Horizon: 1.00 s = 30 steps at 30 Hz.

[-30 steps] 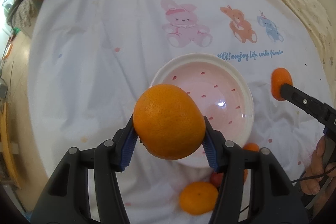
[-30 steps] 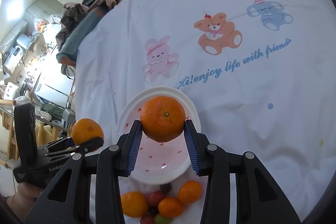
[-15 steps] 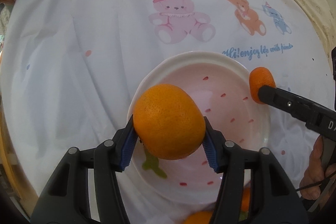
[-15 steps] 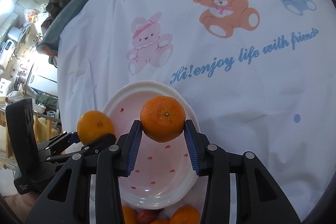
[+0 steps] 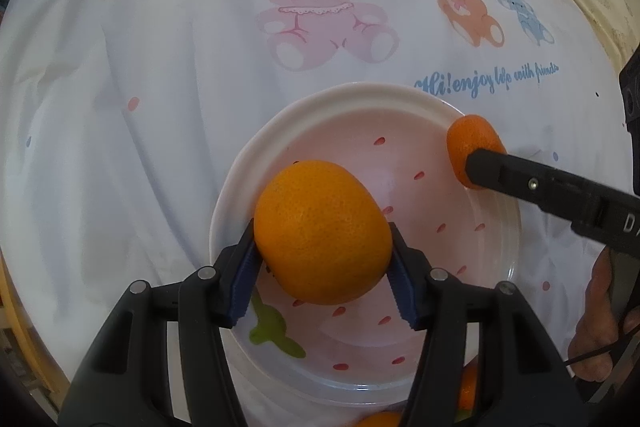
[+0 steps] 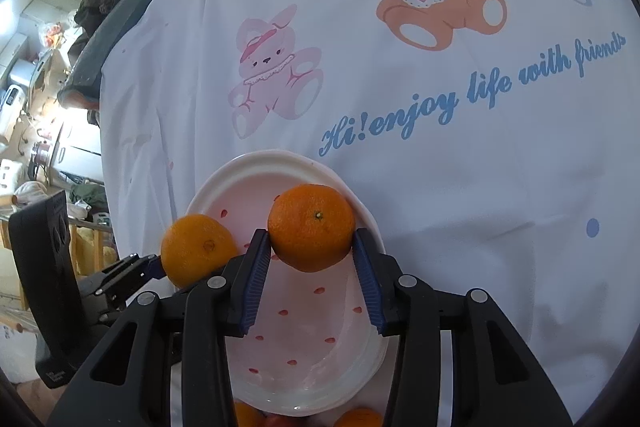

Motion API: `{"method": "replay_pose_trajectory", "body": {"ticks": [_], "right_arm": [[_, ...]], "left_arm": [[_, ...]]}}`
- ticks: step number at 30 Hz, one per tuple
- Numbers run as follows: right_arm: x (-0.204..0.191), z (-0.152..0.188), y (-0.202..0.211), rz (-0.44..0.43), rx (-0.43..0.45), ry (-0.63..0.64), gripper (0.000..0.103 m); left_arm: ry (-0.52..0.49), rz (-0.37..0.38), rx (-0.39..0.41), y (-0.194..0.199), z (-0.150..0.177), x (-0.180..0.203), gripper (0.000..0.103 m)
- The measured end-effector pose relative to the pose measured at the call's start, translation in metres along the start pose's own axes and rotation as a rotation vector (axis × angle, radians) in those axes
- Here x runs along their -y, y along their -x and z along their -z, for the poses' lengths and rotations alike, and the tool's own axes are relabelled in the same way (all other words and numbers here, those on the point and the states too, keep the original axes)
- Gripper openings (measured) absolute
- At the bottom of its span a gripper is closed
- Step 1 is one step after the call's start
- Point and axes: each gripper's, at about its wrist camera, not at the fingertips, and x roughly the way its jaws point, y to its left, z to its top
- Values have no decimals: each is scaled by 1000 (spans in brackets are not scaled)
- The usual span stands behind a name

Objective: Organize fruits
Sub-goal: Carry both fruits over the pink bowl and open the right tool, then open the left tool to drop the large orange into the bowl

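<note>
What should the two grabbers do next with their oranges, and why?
Probably let both go into the bowl. Each orange already hangs over its pink inside: the left gripper grips the big orange, and the right gripper has its orange between its fingers, which are opening. Nothing lies in the bowl underneath, so opening wider should drop them in.

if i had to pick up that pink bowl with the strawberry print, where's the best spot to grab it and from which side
Grip the pink bowl by its thin raised rim, at the bare far edge nearest the printed lettering. Come from above, one finger inside and one outside the wall. The bowl is too wide to span, and both oranges and the grippers crowd the near side.
</note>
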Motion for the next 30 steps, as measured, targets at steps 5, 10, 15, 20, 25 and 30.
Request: {"method": "replay_pose_trajectory", "body": {"ticks": [5,10,15,20,25,30], "right_arm": [[-3,-2,2,-5,9,-2,48],[1,-5,14,-16,54,-21,69],[2,-8,24,-27,89,-39,70],[-3,-10,30,-21,108,-19,70],[-6,-9,34,-6,118,-4,70],[-9,-2,41,9,128,2,70]], "left_arm": [[-32,-48,30,3,-2,6,69],[18,-58,73,13,-10,-4,84],[49,-36,77,16,-10,-11,84],[28,-29,83,17,-7,-3,84],[13,-27,103,23,-5,2,84],[17,-31,138,36,1,2,84]]}}
